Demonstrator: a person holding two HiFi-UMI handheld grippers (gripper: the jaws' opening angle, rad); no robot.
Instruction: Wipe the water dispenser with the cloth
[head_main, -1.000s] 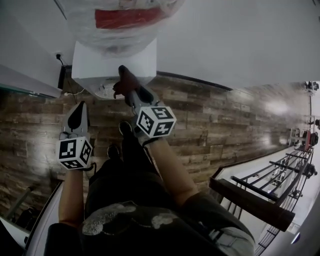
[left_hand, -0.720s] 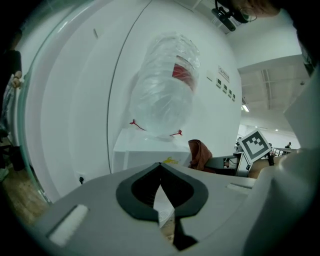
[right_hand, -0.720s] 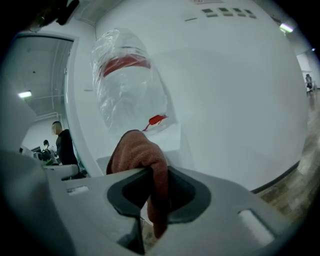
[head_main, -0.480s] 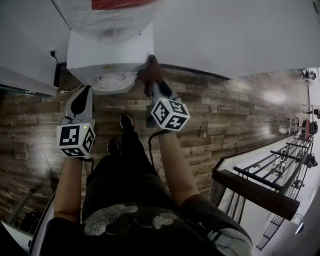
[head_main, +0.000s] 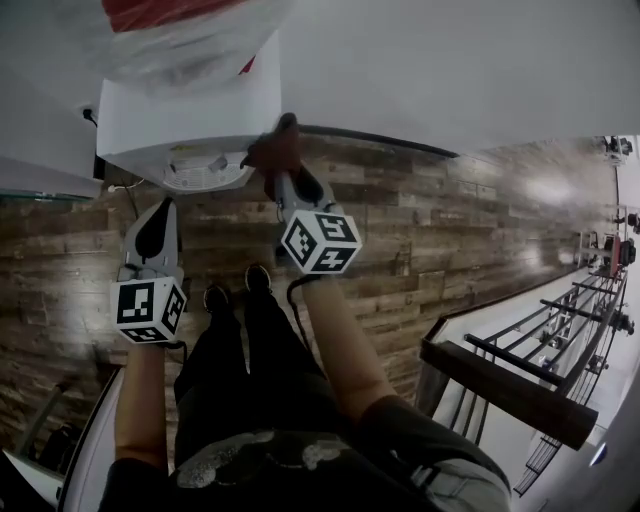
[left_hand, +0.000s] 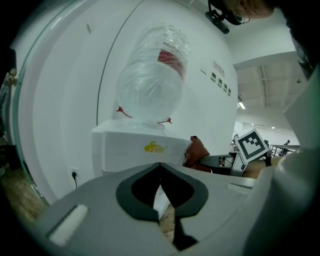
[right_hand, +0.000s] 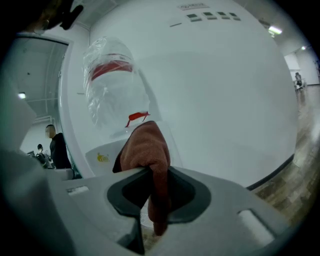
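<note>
Right gripper (right_hand: 156, 197) clamps soft, limp cloth (right_hand: 145, 150) by bunched fold, against dispenser (head_main: 190, 115) right corner. Left gripper (left_hand: 161, 195) closed, empty.

The left gripper (left_hand: 160, 166), jaws seemingly together, faces the water dispenser (left_hand: 131, 150), cloth (left_hand: 197, 153) alongside.

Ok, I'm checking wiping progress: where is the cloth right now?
In the head view, the cloth is clamped in the right gripper, upper middle, at the right-hand edge of the water dispenser.
</note>
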